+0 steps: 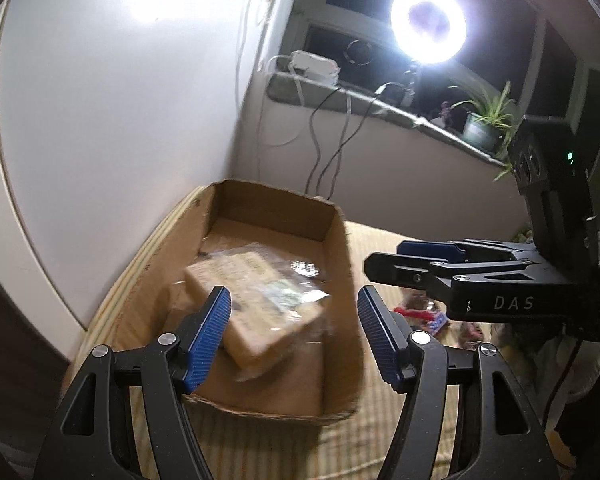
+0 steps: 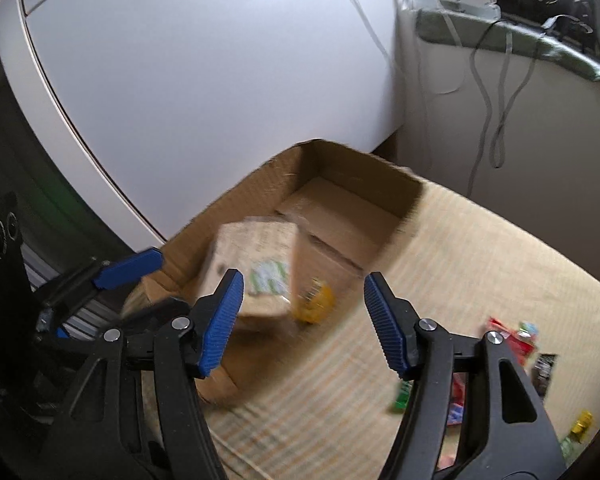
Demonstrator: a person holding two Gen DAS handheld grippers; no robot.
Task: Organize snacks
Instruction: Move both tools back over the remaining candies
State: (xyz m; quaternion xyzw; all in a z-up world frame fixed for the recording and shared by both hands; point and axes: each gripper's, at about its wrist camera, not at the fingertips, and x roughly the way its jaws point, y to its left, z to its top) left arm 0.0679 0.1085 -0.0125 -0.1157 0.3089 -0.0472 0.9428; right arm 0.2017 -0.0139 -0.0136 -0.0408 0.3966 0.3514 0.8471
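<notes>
Left gripper (image 1: 294, 336): jaws apart, empty, above the open brown cardboard box (image 1: 340, 320), where the beige wrapped snack packet (image 1: 256, 308) lies aslant. Right gripper (image 2: 304, 324): jaws parted, empty. Loose bright snack packets (image 2: 512, 340) lie on the striped cloth (image 2: 480, 248) right of it, nearer this hand; only its view shows them clearly.

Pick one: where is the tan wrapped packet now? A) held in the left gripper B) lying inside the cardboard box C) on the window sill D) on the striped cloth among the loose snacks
B: the tan packet lies on the floor of the open cardboard box, and both the left gripper and right gripper have nothing between their jaws.
</notes>
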